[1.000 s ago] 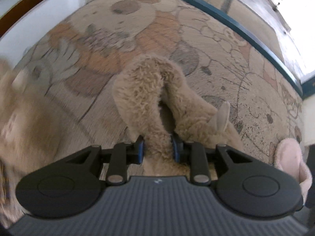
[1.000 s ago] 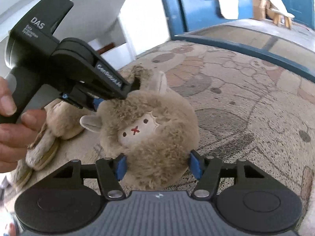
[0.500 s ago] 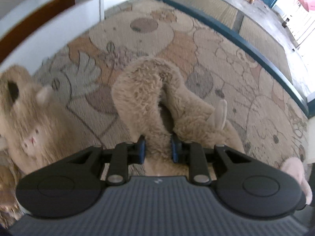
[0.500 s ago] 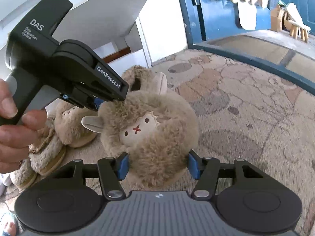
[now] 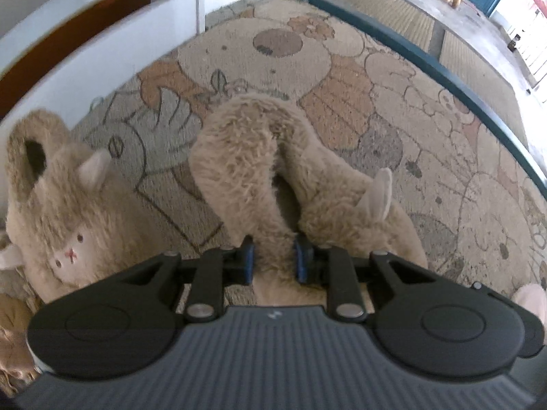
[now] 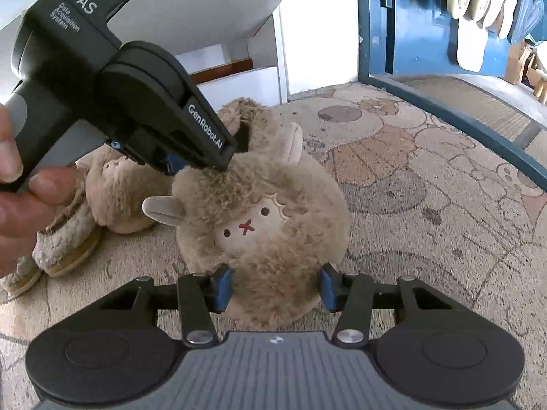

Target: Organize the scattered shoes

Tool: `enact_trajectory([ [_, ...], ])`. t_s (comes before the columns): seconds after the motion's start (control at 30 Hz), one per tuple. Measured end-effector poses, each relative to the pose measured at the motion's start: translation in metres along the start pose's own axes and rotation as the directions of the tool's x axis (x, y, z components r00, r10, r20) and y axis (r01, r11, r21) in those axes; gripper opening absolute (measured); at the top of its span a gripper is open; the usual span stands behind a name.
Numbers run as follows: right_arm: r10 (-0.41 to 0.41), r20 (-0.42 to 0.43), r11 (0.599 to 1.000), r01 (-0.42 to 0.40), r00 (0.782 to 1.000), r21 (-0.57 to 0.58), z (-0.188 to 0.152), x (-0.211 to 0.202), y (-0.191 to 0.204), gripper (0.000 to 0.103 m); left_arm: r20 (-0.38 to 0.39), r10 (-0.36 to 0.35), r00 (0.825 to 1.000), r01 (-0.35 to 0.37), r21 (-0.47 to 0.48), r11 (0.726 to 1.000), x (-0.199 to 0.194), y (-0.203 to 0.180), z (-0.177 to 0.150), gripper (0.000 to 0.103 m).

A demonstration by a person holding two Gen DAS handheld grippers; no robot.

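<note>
On a cartoon-patterned rug (image 5: pixel 342 109), the left gripper (image 5: pixel 273 256) pinches the fluffy slipper's (image 6: pixel 266 225) collar while the right gripper (image 6: pixel 273 287) clasps its toe. Its twin (image 5: pixel 65 212) lies left; set it alongside, faces aligned.

Pink slipper (image 5: pixel 528 299) — cut off, lower right

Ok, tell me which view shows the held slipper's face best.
The right wrist view: the slipper's face, with eyes and red cross nose, points at the camera. The left wrist view shows only its fuzzy collar and one ear, pinched by the left tongs.
</note>
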State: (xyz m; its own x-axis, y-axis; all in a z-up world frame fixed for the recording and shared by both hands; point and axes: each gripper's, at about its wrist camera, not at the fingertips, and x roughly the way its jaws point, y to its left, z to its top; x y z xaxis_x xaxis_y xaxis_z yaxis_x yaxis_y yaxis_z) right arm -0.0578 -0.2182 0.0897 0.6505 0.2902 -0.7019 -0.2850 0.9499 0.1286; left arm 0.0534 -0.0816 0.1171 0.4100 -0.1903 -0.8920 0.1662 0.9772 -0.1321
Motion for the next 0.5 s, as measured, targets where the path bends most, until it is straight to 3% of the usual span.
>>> enact_trajectory([
  [0.27, 0.062, -0.047, 0.996, -0.064, 0.997, -0.063, 0.032, 0.034, -0.001, 0.052, 0.066, 0.136, 0.989, -0.137, 0.019, 0.990, 0.005, 0.003, 0.013, 0.021],
  [0.5, 0.093, -0.059, 0.985, -0.100, 0.994, -0.139, 0.061, 0.061, 0.014, 0.052, 0.112, 0.205, 0.972, -0.207, 0.008, 0.978, 0.006, 0.020, 0.026, 0.021],
])
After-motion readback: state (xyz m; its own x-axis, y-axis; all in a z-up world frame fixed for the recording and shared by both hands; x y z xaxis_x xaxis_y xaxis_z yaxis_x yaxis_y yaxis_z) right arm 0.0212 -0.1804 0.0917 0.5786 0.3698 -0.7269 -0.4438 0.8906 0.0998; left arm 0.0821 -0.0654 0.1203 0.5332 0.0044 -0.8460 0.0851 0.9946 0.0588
